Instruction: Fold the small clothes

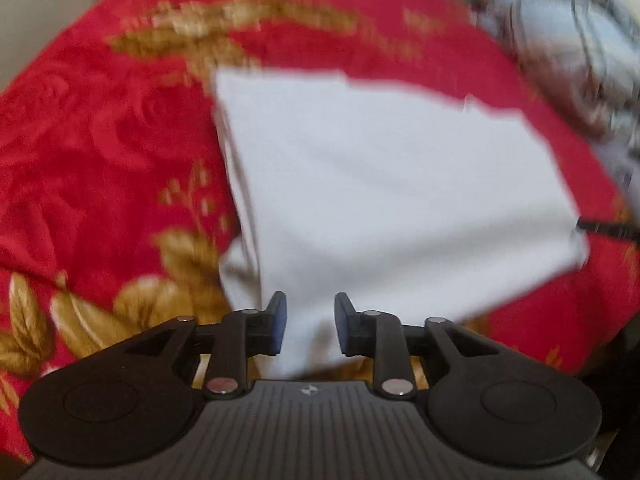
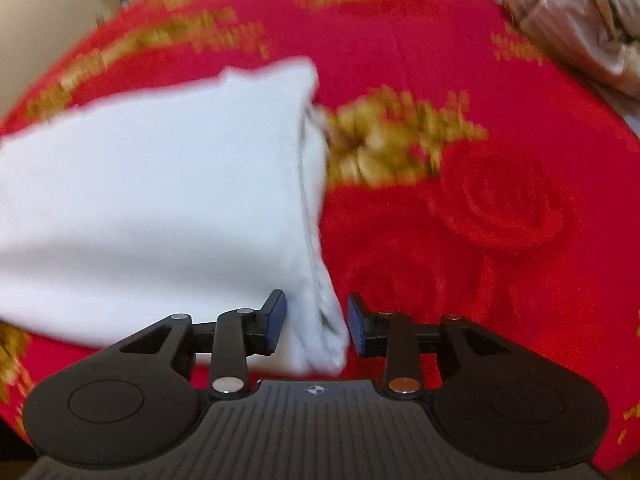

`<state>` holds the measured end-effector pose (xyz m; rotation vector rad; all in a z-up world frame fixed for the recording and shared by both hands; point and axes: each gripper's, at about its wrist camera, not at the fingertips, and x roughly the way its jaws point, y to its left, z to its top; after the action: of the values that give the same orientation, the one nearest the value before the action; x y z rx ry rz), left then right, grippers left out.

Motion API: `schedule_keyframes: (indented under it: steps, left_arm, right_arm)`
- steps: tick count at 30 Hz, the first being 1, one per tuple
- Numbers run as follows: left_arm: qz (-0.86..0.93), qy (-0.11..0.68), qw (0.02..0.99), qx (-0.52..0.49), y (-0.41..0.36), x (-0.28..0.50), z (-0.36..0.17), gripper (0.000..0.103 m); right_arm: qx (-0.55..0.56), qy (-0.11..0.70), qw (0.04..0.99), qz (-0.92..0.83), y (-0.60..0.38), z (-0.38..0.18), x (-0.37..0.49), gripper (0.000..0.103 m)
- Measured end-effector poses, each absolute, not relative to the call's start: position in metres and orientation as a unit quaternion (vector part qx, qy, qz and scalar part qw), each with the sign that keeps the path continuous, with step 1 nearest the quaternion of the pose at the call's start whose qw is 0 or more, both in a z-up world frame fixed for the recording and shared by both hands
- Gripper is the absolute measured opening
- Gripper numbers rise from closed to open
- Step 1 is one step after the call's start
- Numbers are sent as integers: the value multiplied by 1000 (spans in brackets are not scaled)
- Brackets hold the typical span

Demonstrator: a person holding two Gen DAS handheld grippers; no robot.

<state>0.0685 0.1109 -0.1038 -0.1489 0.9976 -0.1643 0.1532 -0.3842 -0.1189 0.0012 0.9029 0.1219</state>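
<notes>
- Since it lies folded into a thick white block on the red bedspread [image 1: 100, 140], the cloth [image 1: 392, 192] looks soft, light and limp; layers would likely slide, so I'd pinch all of them at the near corners.
- Left gripper [image 1: 310, 322]: jaws partly apart, the near left corner between them, pads seemingly not pressing.
- Right gripper [image 2: 316, 322]: jaws partly apart around the stacked right corner, a gap at the right pad.
- A pale crumpled pile [image 2: 580, 20] sits well apart.
</notes>
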Motion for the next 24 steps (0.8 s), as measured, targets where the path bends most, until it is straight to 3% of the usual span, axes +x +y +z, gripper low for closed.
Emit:
schedule_keyframes:
  steps: [5, 9, 12, 18, 24]
  left_arm:
    - [-65, 441, 890, -93, 106, 84, -92, 31]
    - [-38, 479, 875, -65, 98, 98, -113, 29]
    - [-27, 502, 864, -35, 94, 107, -127, 26]
    - [-26, 459, 885, -70, 102, 102, -101, 26]
    - [18, 500, 864, -54, 111, 113, -121, 26]
  right_arm:
    - [13, 402, 913, 62, -378, -111, 160, 37]
    - [5, 429, 902, 45, -372, -125, 175, 38]
    - [-11, 446, 895, 28, -370, -136, 181, 49]
    - [7, 396, 917, 36, -371, -118, 174, 49]
    - [-11, 438, 899, 11, -369, -134, 182, 50]
